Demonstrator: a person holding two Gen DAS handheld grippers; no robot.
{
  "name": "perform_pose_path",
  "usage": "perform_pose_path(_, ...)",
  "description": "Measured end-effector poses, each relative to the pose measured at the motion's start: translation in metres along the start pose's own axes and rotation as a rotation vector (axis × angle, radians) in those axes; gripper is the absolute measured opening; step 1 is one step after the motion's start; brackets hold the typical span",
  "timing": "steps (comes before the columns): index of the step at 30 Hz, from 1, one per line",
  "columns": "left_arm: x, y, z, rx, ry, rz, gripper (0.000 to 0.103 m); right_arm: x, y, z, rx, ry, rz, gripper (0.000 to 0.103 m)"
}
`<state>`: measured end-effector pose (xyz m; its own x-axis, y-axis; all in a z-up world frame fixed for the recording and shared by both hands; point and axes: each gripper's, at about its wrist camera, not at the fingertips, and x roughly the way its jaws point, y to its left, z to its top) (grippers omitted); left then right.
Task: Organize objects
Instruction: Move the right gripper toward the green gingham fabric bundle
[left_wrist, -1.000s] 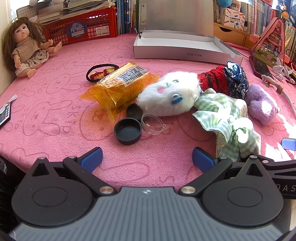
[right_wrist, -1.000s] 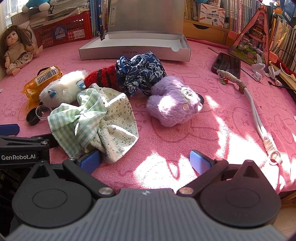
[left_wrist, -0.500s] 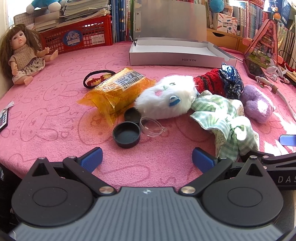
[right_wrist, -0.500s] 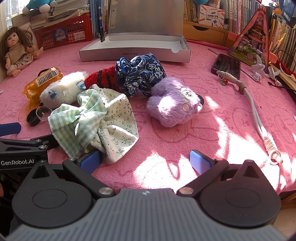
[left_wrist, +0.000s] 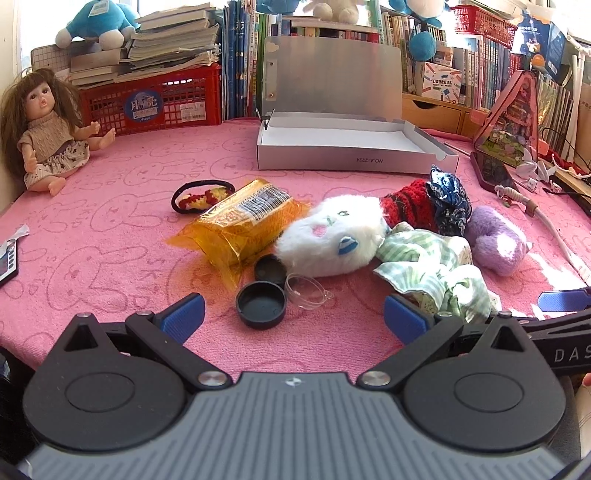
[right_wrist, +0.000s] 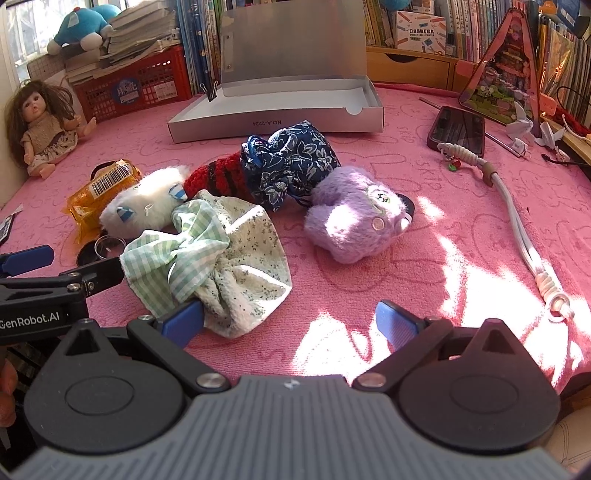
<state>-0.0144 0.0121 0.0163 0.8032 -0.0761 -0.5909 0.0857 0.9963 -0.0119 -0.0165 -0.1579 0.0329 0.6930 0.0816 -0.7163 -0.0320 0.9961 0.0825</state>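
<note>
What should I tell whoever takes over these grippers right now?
Left gripper: open, empty, low over the near table edge, facing the black lid.
Right gripper: open, empty, its left finger against the green checked cloth.
Silver box at the back: open, nothing visible inside.
Still on the pink cover: yellow packet, white plush, purple plush, blue floral pouch.
Done: nothing visibly packed. Left: everything.

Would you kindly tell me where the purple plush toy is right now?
The purple plush toy lies mid-table in the right wrist view, just right of the blue floral pouch, with the phone beyond it.
</note>
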Motion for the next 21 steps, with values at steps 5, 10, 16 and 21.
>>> perform_pose_path(5, 0.000, 0.004, 0.003, 0.002, -0.023, 0.003, 0.103, -0.002, 0.007, 0.004, -0.035, -0.041, 0.008, 0.098)
perform_pose_path(10, 0.001, 0.008, 0.004, 0.001, -0.036, -0.009, 0.102, -0.002, 0.013, 0.006, -0.068, -0.065, 0.024, 0.094)
perform_pose_path(16, 0.005, 0.012, 0.005, -0.013, -0.028, -0.022, 0.088, 0.000, 0.020, 0.007, -0.081, -0.063, 0.048, 0.086)
perform_pose_path(21, 0.007, 0.015, 0.003, -0.025, -0.009, -0.020, 0.065, 0.001, 0.023, 0.007, -0.080, -0.063, 0.061, 0.075)
